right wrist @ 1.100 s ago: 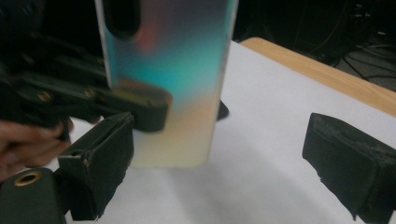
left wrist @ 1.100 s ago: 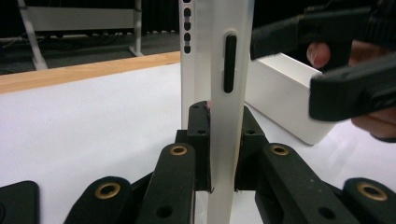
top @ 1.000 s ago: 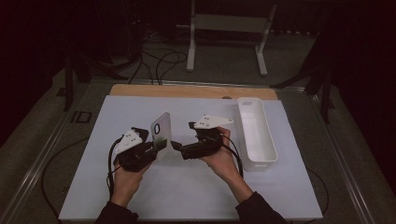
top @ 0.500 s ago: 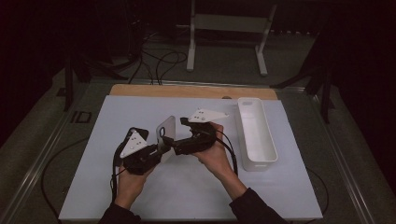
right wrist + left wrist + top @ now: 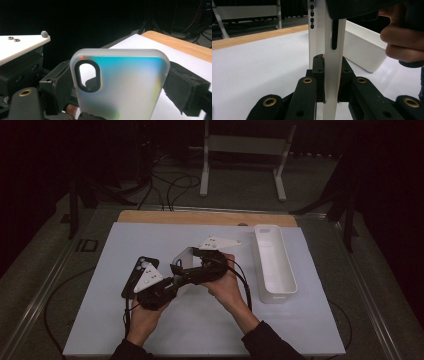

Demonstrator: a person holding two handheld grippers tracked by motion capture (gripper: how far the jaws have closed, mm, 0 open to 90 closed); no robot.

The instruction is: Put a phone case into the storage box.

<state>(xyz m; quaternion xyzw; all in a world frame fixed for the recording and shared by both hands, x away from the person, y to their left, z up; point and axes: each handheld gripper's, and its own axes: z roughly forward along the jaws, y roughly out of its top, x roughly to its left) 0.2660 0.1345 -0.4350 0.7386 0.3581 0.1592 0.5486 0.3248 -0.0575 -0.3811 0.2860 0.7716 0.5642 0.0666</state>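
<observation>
A frosted translucent phone case [image 5: 184,257] is held up over the white table between both grippers. My left gripper [image 5: 171,283] is shut on one edge of the case [image 5: 329,37], which stands edge-on between its jaws [image 5: 331,62]. My right gripper [image 5: 181,270] comes from the right, its jaws pressed against the two long sides of the case [image 5: 130,65]. The camera cutout [image 5: 87,77] faces the right gripper [image 5: 122,83]. The left gripper's white plate [image 5: 20,46] sits beyond the case.
A long white tray [image 5: 274,295] stands at the right of the table, also behind the case [image 5: 362,50]. A flat black slab [image 5: 145,262], phone-like, lies on the white mat [image 5: 300,330] beside the left hand. A wooden strip [image 5: 200,217] runs along the far edge.
The right gripper has moved left and closer to the left gripper. The case has dropped lower and tilted. The left hand has shifted slightly toward the near side.
</observation>
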